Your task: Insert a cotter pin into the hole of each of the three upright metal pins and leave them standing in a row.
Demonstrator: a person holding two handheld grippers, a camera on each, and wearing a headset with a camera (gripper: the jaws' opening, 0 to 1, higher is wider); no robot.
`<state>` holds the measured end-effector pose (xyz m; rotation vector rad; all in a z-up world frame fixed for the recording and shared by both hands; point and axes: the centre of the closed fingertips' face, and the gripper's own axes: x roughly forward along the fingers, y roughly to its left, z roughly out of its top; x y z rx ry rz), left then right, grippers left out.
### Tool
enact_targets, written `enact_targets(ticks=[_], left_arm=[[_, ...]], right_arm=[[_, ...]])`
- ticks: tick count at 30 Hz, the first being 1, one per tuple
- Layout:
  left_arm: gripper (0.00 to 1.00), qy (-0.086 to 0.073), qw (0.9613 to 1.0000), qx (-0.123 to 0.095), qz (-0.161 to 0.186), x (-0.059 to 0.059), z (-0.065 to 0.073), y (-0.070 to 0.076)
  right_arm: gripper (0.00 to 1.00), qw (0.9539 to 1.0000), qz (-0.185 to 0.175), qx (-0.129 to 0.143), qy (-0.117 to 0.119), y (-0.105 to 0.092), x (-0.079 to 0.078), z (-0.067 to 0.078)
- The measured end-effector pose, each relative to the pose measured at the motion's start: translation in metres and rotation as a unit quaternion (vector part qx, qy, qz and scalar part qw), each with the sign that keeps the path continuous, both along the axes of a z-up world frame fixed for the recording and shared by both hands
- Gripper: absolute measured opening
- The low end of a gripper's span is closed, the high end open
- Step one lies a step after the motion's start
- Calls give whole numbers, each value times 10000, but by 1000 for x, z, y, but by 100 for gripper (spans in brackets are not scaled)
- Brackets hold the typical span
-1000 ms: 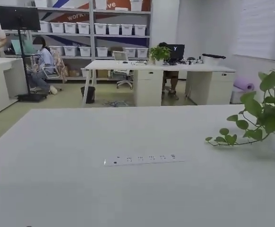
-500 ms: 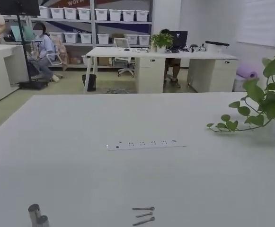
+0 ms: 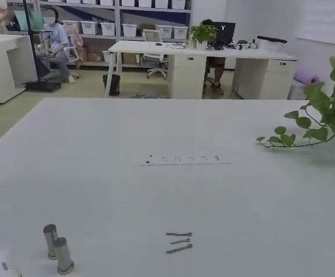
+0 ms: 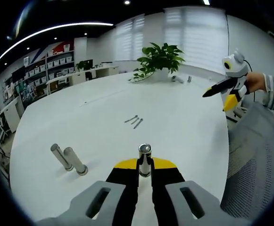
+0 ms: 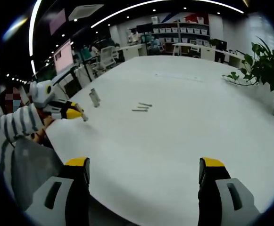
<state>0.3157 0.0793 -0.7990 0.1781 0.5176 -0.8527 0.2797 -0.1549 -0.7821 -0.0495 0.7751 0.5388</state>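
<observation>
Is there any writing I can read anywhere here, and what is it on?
Nothing can be read for certain.
Dark screen: a pale mark, too small to read.
Power strip: markings, too blurred.
Paper at the table edge: tiny marks, unreadable.

I see a wide white tabletop (image 3: pixel 259 219) with a white power strip (image 3: pixel 184 160) lying flat near its middle. At the right edge a green plant (image 3: pixel 323 115) lets a leafy vine trail onto the surface. Behind it stands a long white desk (image 3: pixel 185 72) carrying a dark monitor (image 3: pixel 223 27), with a black bin (image 3: pixel 115 84) beside its leg. White boxes (image 3: pixel 108 28) fill the far shelves, and a person (image 3: pixel 55 43) sits at the left.
</observation>
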Motion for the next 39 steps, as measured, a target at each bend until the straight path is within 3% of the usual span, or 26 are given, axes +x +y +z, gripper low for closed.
enact_targets(ticks=[5,10,24,39], left_arm=[[7,21,9996,41,-288,-5,-4,-4],[7,80,9994,26,-346,-5,-8,-6],[7,57,9972,156,-734,-12,-17,-13],[7,4,9962,197,-854,-15,-27,-11]], right_arm=[[97,10000,30,-34,24,3,1,0],[97,9999,83,-83,66,7,0,-2],[97,9997,104,-167,134,12,-2,-3],[97,9990,303,-268,196,20,-5,-4]])
